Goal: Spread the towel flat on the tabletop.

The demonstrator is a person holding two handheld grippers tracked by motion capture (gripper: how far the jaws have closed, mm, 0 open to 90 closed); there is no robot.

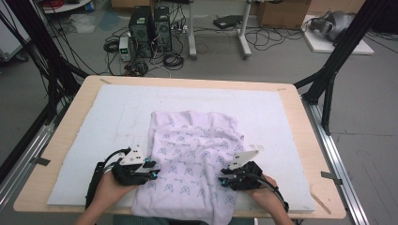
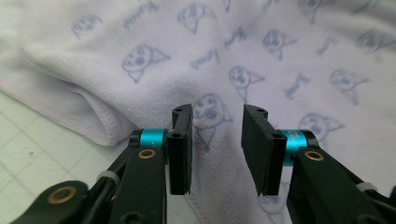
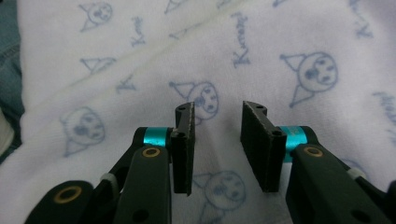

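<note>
Pale lilac printed garment [image 1: 192, 159] lies crumpled on the white mat [image 1: 281, 112] that covers the wooden table [image 1: 307, 136], near the person's edge, its lower hem hanging over the front of the table. The print is small blue cartoon faces with script lettering. Left gripper [image 1: 146, 169] sits at the garment's left edge, right gripper [image 1: 226, 180] at its lower right part, both pointing inward over the cloth, each in one of the person's hands. Left gripper view: left gripper [image 2: 215, 140] jaws stand apart with a clear gap, nothing clamped; printed fabric shows through the gap, and a folded seamed edge of the garment lies to the left of the jaws, with gridded mat beyond it. Right gripper view: right gripper [image 3: 215, 140] jaws likewise parted by a moderate gap, pads gripping nothing, with cloth behind them. Can't tell whether the jaw tips touch the fabric. No containers on the table; the garment lies loose on the mat. Floor behind the table has two computer towers [image 1: 150, 30] and tangled cables.
</note>
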